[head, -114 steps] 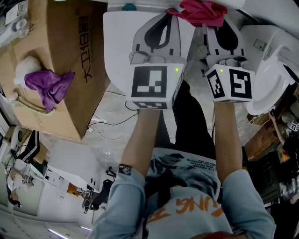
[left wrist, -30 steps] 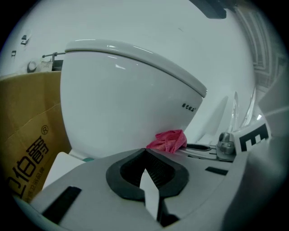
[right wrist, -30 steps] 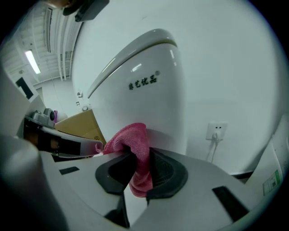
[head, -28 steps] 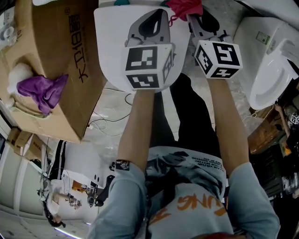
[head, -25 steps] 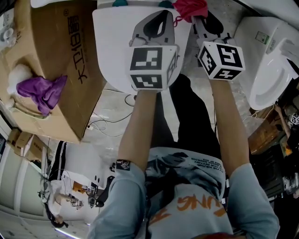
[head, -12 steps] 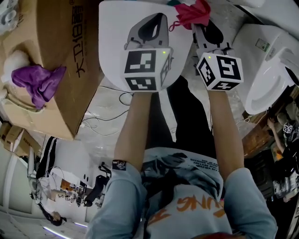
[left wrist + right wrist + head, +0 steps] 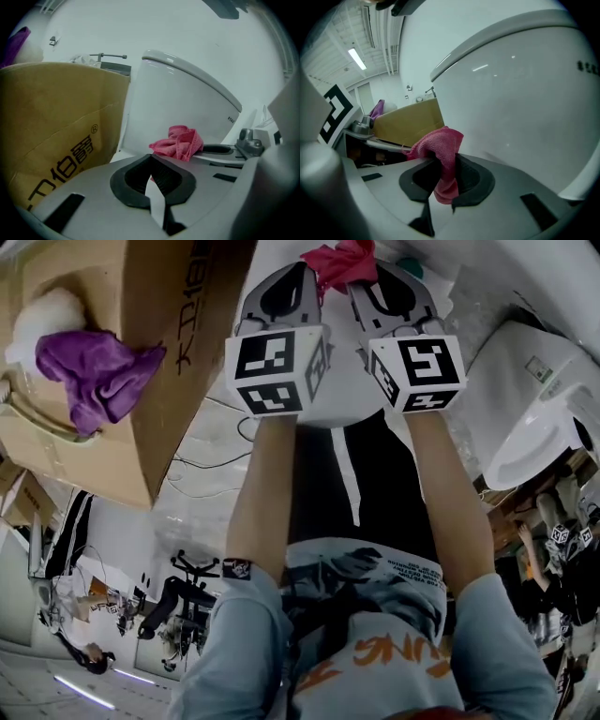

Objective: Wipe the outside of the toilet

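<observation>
— Head view first. What's different from half a second ago?

— The right gripper (image 7: 364,276) has carried the pink cloth (image 7: 339,259) leftward. It was out by the right edge of the toilet (image 7: 342,352); now it sits up at the centre, just beside the tip of the left gripper (image 7: 302,273). The two grippers have drawn close together. The cardboard box (image 7: 159,381) with the purple cloth (image 7: 94,371) on it, and the second toilet (image 7: 534,399) at the right, sit differently in the picture, but I'd put that down to the head turning.

— Left gripper view?

— The left gripper (image 7: 151,165) has its jaws together with nothing between them. Past them lies the pink cloth (image 7: 180,142), in front of the toilet (image 7: 187,101), with the cardboard box (image 7: 56,136) at the left.

— And the right gripper view?

— The right gripper (image 7: 444,174) is clamped on the pink cloth (image 7: 443,150), which bunches out above the jaws. The curved white wall of the toilet (image 7: 525,93) fills the right side, very near. Whether the cloth touches it, I cannot tell. The cardboard box (image 7: 408,122) stands behind.

— So what does it mean for the job?

— I'd judge a wiping stroke is running across the outside, right to left. Most of the surface is probably still to do.
</observation>
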Demonstrator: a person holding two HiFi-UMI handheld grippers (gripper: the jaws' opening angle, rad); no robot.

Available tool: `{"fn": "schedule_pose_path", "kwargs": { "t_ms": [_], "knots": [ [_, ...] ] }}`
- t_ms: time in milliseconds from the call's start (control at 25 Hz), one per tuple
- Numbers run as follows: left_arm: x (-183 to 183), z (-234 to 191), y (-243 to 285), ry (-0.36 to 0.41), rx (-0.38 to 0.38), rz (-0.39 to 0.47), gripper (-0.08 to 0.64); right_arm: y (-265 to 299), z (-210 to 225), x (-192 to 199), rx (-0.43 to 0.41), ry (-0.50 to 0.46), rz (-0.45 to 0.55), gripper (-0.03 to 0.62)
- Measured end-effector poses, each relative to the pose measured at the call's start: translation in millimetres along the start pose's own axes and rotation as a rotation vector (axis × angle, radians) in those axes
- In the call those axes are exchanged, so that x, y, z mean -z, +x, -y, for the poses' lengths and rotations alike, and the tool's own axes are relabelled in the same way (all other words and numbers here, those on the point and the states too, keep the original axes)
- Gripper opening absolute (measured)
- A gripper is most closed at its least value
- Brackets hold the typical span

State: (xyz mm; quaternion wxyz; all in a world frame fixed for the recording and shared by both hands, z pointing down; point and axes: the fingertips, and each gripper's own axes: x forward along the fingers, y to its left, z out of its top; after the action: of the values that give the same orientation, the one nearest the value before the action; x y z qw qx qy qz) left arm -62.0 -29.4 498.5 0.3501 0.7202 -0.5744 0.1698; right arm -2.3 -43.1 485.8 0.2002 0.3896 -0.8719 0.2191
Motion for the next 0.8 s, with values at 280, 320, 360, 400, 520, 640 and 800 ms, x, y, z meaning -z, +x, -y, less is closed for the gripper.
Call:
{"fn": "schedule_pose_path", "kwargs": {
  "t_ms": [280, 320, 360, 400, 520, 640, 800],
  "knots": [
    [-14, -58, 14, -0.009, -0.042, -0.003, 0.015, 73, -23, -18, -0.02, -0.081, -0.015, 0.087],
    [-16, -65, 17, -0.011, -0.044, -0.004, 0.015, 83, -24, -21, -0.018, -0.109, -0.019, 0.087],
    [-17, -72, 21, -0.014, -0.047, -0.008, 0.015, 93, -27, -23, -0.018, -0.141, -0.027, 0.087],
    [-17, -79, 23, -0.018, -0.053, -0.012, 0.015, 103, -30, -24, -0.021, -0.181, -0.037, 0.087],
    [-19, -95, 33, -0.02, -0.07, -0.024, 0.015, 128, -40, -23, -0.042, -0.313, -0.07, 0.087],
    [-18, -105, 42, -0.021, -0.079, -0.038, 0.016, 144, -39, -17, -0.037, -0.372, -0.098, 0.086],
    [-11, -114, 48, -0.021, -0.076, -0.07, 0.016, 155, -32, -3, -0.008, -0.445, -0.148, 0.084]
  ]
}}
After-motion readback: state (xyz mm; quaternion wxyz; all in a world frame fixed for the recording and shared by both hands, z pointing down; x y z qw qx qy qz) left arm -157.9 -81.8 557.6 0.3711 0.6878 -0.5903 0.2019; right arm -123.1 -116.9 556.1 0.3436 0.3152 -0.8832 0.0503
